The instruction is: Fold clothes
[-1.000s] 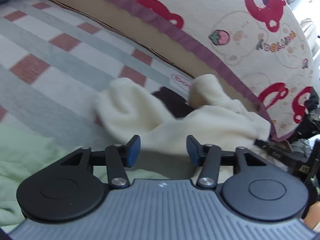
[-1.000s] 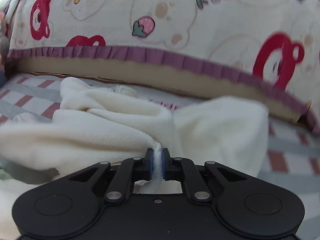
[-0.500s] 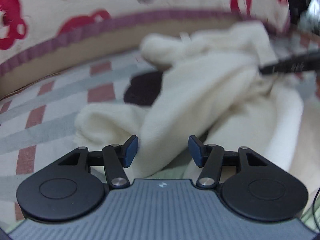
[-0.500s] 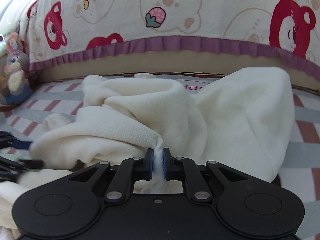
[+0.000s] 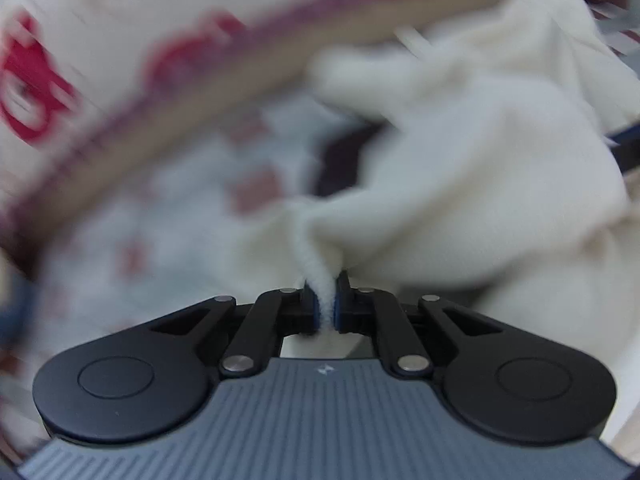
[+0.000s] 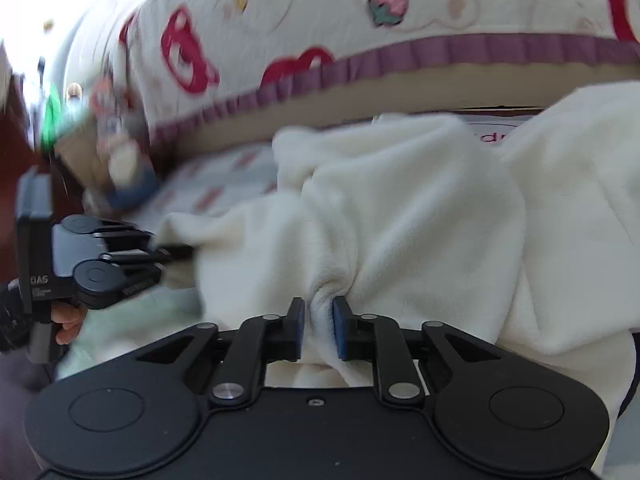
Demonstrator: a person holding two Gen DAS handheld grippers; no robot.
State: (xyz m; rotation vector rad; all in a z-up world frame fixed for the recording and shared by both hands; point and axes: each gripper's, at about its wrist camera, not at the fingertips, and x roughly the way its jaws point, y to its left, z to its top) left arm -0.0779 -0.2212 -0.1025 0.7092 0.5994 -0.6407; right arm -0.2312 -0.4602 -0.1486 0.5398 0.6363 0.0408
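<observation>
A cream fleece garment (image 5: 472, 168) lies bunched on the bed, and both grippers are at it. In the left wrist view my left gripper (image 5: 325, 304) is shut on a narrow ridge of the fleece, which stands up between the blue pads. In the right wrist view my right gripper (image 6: 319, 326) has its jaws opening. A puckered fold of the garment (image 6: 400, 216) still sits between them, loose on the left side. The left gripper (image 6: 176, 251) also shows at the left, held by a hand (image 6: 66, 322), its fingers at the garment's edge.
The bed has a grey and red checked sheet (image 5: 192, 216). A bear-print quilt with a purple frill (image 6: 460, 52) rises behind it. A dark garment (image 5: 344, 160) lies under the fleece. A plush toy (image 6: 120, 152) stands at the left and a pale green blanket (image 6: 120, 320) lies near me.
My left gripper rolled, moved in and closed on a fold of the fleece. My right gripper's pads, tightly pinched on the fabric before, have moved apart.
</observation>
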